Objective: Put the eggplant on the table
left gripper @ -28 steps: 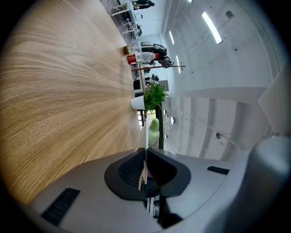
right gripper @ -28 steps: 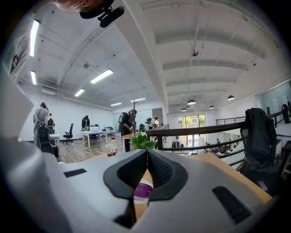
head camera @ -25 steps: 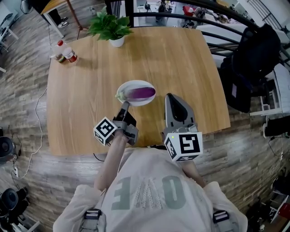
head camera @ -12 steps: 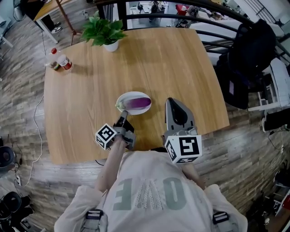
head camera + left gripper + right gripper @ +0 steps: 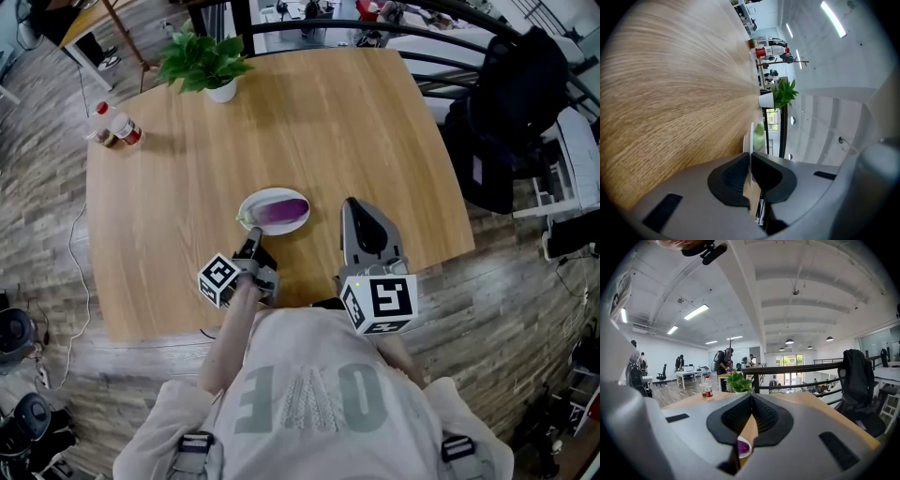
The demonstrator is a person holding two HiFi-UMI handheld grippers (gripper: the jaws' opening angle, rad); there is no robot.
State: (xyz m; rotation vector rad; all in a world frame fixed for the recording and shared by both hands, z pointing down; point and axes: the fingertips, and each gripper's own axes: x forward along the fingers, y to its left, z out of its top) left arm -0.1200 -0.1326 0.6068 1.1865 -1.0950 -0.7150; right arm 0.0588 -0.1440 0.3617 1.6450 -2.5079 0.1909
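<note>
A: What's at the left?
B: The left gripper (image 5: 253, 241). Its fingers pinch the near rim of a white plate (image 5: 258, 196).
A: And the eggplant?
B: The eggplant (image 5: 281, 212) lies on that plate, over the middle of the wooden surface (image 5: 328, 122).
A: And at the right?
B: The right gripper (image 5: 351, 203), near the plate, with its fingers pressed together on nothing.
</note>
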